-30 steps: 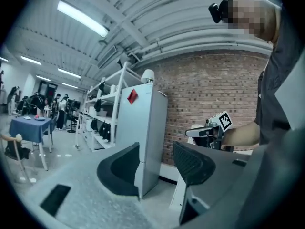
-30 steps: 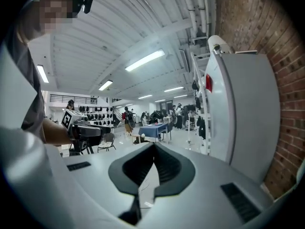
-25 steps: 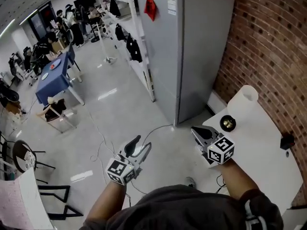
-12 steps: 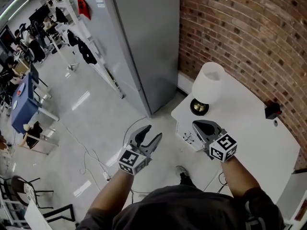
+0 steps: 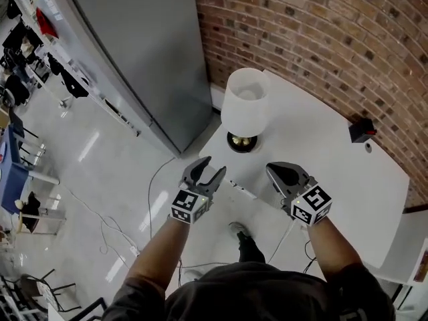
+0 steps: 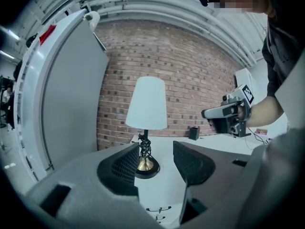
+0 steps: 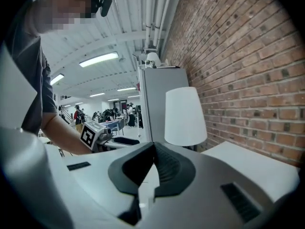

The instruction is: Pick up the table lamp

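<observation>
- left gripper (image 6: 157, 163): jaws wide apart, nothing held. The table lamp (image 6: 147, 104) is framed in the gap, well beyond.
- right gripper (image 7: 153, 161): jaws closed tip to tip, empty.
- table lamp stands at the far-left corner of the white table (image 5: 334, 159), near the brick wall (image 5: 321, 25).
- Long axis vertical: shade (image 5: 246, 102) on top, brass base (image 5: 242, 141) on the tabletop.
- Judgement: bring the open left jaws to the thin stem (image 6: 144, 144) under the shade, close squarely, lift straight up to keep it plumb.

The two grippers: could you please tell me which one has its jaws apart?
The left gripper: its jaws stand apart, with the table lamp seen farther off between them. The right gripper has its jaws together, with nothing between them.
</observation>
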A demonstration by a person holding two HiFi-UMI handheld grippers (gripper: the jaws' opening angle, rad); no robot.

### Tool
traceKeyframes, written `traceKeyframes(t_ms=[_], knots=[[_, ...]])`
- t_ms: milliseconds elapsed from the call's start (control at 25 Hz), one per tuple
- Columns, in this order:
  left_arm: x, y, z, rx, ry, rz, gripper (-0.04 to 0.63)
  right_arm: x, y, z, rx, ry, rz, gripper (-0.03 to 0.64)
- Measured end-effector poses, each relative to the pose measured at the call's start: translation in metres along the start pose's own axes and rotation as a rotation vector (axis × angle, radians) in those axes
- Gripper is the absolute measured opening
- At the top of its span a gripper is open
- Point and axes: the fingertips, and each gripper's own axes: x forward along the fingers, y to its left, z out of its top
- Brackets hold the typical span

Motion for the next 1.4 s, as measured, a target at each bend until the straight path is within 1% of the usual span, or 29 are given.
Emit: traceKeyframes(t_ms=[320,520,640,800,920,1080,1240,1400], knots=[[0.081,0.01,-0.038,-0.016,0.044,0.013,0.204,-0.031,-0.067,-0.028,0.011,-0.001,-0.106,-0.005],[0.121,0.011,-0.054,-0.018,0.059,0.01,0.204,-0.05,-0.104,-0.04,0.028,-0.009,-0.167,-0.006],[0.141,0.018,-0.063,-0.038,0.063,0.03,0.206,-0.06,-0.122,-0.046,0.043,-0.019,-0.196,-0.006],[0.163,0.032,-0.069,-0.053,0.062,0.055,0.212,-0.068,-0.135,-0.055,0.054,-0.02,-0.215,-0.006],[0.178,0.034,-0.067,-0.038,0.049,0.05,0.215,-0.073,-0.142,-0.062,0.062,-0.016,-0.224,-0.006],[0.196,0.039,-0.066,-0.045,0.039,0.052,0.215,-0.08,-0.151,-0.072,0.075,-0.006,-0.244,-0.006],[0.213,0.038,-0.066,-0.028,0.036,0.04,0.215,-0.089,-0.162,-0.075,0.085,-0.002,-0.267,-0.006],[0.229,0.037,-0.062,-0.034,0.014,0.033,0.215,-0.093,-0.172,-0.079,0.087,0.003,-0.28,-0.006]])
